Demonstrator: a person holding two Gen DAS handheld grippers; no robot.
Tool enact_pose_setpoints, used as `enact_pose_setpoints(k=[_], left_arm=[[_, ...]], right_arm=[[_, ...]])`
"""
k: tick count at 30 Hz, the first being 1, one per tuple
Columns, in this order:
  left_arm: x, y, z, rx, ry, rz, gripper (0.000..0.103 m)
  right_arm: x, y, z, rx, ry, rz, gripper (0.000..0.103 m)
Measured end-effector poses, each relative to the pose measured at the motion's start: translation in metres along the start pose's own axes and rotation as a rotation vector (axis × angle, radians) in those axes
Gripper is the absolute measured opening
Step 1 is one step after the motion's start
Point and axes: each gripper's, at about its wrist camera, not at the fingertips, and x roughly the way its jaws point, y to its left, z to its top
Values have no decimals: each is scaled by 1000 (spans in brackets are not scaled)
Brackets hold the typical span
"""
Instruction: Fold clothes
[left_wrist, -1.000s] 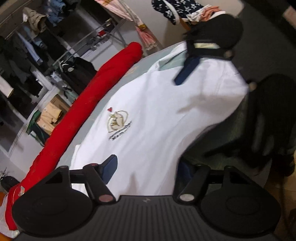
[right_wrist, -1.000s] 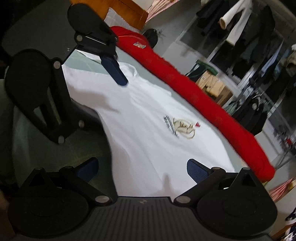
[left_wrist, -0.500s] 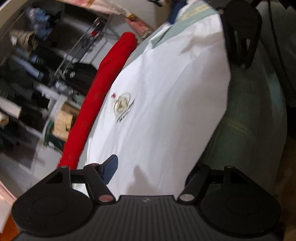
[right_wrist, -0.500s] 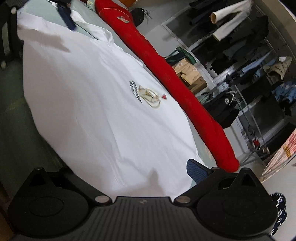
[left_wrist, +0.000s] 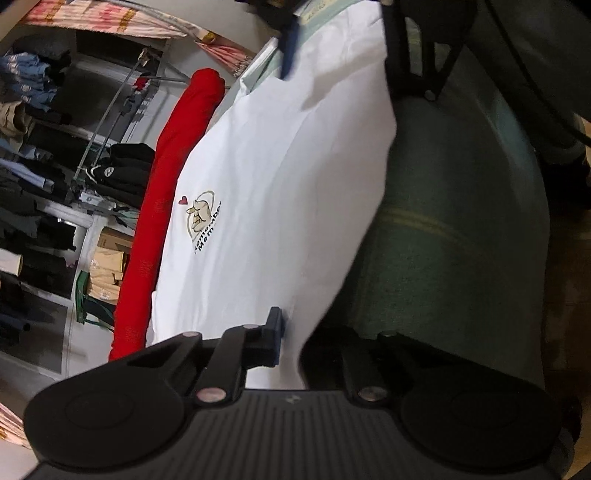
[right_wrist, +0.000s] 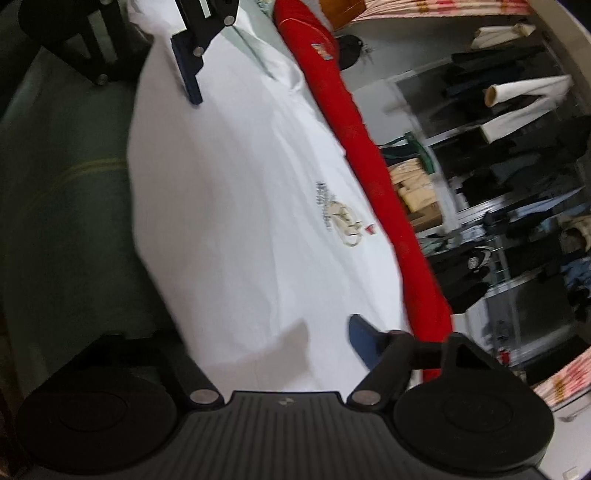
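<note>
A white T-shirt (left_wrist: 280, 192) with a small heart-and-hand print lies spread on a table with a green cloth; it also shows in the right wrist view (right_wrist: 240, 206). My left gripper (left_wrist: 291, 339) sits at one end of the shirt, its jaws drawn in on the shirt's edge, one finger hidden under the cloth. My right gripper (right_wrist: 266, 350) sits at the other end, jaws wide apart, with the shirt's near edge lying between them. Each gripper shows in the other's view, the right one (left_wrist: 291, 48) at the top and the left one (right_wrist: 192, 62) at the top left.
A long red rolled cloth (left_wrist: 162, 206) lies along the far side of the shirt, also in the right wrist view (right_wrist: 373, 177). The green tablecloth (left_wrist: 454, 229) hangs over the near table edge. Clothes racks and cardboard boxes (left_wrist: 107, 266) stand beyond.
Both grippers have swung lower and closer to the shirt's ends. The left gripper's jaws have closed inward onto the shirt's edge. The right gripper's jaws stay wide.
</note>
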Motion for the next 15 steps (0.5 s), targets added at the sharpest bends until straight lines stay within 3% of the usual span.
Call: enact_pose_setpoints(k=[2,4,6,8,9,13,15], left_arm=[[-1,1,0,-12,3,-5,5],[-1,1,0,-18,6,-11,4],[-2,2,0,-26,8,-15,3],[-3,2,0,-40,11,-17,3],[-3,2,0,-47,12,-17,3],[-4,4,1,-54,21,-27,3],[-9,10,2,-81,20,-38,2]], right_arm=[[-4,3,-1,1,0,23,57],[-4,3,2,-9,8,39,55],[-4,0,4,-6,24,75,46],[-5,0,4,2,27,129,19],[-6,6,4,-24,23,124,15],[-7,21,5,-125,26,92,10],[-9,8,7,-84,26,141,8]])
